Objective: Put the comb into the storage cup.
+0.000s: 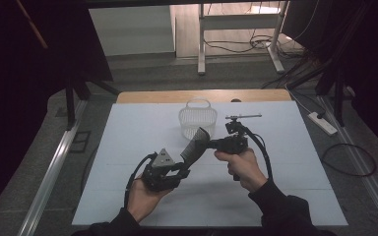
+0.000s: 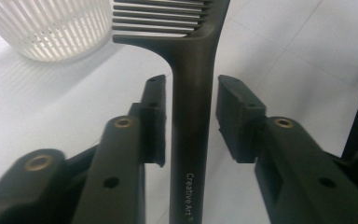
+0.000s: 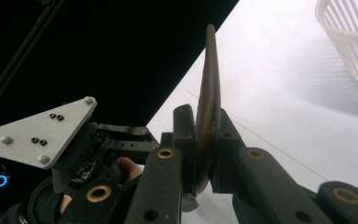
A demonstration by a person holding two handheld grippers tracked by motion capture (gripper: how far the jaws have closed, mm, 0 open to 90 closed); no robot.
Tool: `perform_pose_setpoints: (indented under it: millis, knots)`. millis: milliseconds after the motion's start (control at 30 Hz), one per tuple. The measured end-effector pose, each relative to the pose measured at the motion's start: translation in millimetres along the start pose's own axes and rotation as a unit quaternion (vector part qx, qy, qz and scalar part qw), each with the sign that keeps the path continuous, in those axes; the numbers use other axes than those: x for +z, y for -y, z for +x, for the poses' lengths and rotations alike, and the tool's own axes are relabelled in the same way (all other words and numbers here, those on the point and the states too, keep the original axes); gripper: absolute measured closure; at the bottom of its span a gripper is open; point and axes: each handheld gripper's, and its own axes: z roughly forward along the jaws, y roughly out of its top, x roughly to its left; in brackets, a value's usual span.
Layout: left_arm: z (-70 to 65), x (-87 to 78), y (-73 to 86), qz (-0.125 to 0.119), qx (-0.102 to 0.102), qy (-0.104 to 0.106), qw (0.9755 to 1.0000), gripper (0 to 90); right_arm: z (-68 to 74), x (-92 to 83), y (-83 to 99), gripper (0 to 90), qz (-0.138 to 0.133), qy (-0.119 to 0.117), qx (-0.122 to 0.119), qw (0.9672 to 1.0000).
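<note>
right gripper [image 3: 208, 140] pinches comb [image 3: 209, 93]; left gripper [image 2: 190, 116] spread; comb's teeth cut off.

Basket [image 1: 198, 122] stands just beyond the grippers, blocking forward passage; table [image 1: 128, 162] open left, right and near.

Comb [image 1: 195, 146] sits between left gripper [image 1: 179, 169] and right gripper [image 1: 211, 144], basket [image 1: 197, 118] behind on the table [image 1: 128, 147], seemingly just apart.

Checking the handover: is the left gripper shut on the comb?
No, open. The left gripper's pads stand apart from the comb handle between them; the right gripper clamps it.
</note>
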Motion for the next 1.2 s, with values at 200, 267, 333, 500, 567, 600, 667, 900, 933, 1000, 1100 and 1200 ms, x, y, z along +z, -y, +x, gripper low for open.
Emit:
perform_pose_setpoints:
  millis: [200,267,333,500,567,600,667,900,933,1000,1100,1200]
  knots:
    - [1.8,-2.2,0.5,0.000,-0.005,-0.010,0.9999,46.4,-0.3,-3.0,-1.0,83.8,-0.006,0.008,-0.005,0.9999]
    - [3.8,-3.3,1.1,-0.001,-0.011,-0.010,0.9999,43.6,-0.1,-4.6,-1.6,83.8,-0.008,0.012,-0.009,0.9999]
    - [6.2,-4.1,2.3,-0.002,-0.019,-0.007,0.9998,39.3,-0.8,-6.2,-2.1,83.8,-0.012,0.013,-0.009,0.9998]
    - [11.4,-5.4,5.9,-0.006,-0.040,0.004,0.9992,26.0,-2.6,-12.1,-4.6,83.7,-0.022,0.015,-0.014,0.9995]
    - [13.0,-5.3,7.1,0.000,-0.046,0.006,0.9989,23.2,-2.6,-13.0,-4.9,83.7,-0.024,0.017,-0.014,0.9995]
    - [13.6,-5.2,7.9,0.001,-0.049,0.007,0.9988,20.7,-2.8,-13.8,-5.2,83.8,-0.024,0.019,-0.016,0.9994]
    - [15.0,-6.2,9.6,0.004,-0.053,0.009,0.9985,17.5,-3.1,-15.4,-5.5,83.7,-0.028,0.022,-0.018,0.9992]
    - [21.1,-14.6,15.2,-0.012,-0.055,0.022,0.9981,13.6,-3.6,-21.2,-6.7,83.7,-0.035,0.026,-0.024,0.9987]
    - [21.7,-15.5,15.9,-0.015,-0.058,0.022,0.9980,12.9,-3.5,-21.8,-6.7,83.7,-0.036,0.027,-0.025,0.9987]
    - [23.2,-17.2,16.9,-0.015,-0.060,0.021,0.9979,11.7,-3.4,-22.9,-6.8,83.7,-0.040,0.028,-0.027,0.9984]
    - [25.0,-19.2,18.2,-0.011,-0.063,0.016,0.9978,10.6,-3.8,-24.9,-7.6,83.7,-0.043,0.028,-0.028,0.9983]
    - [25.9,-22.3,19.2,-0.002,-0.058,0.007,0.9983,8.4,-4.0,-27.3,-8.8,83.7,-0.048,0.029,-0.027,0.9980]
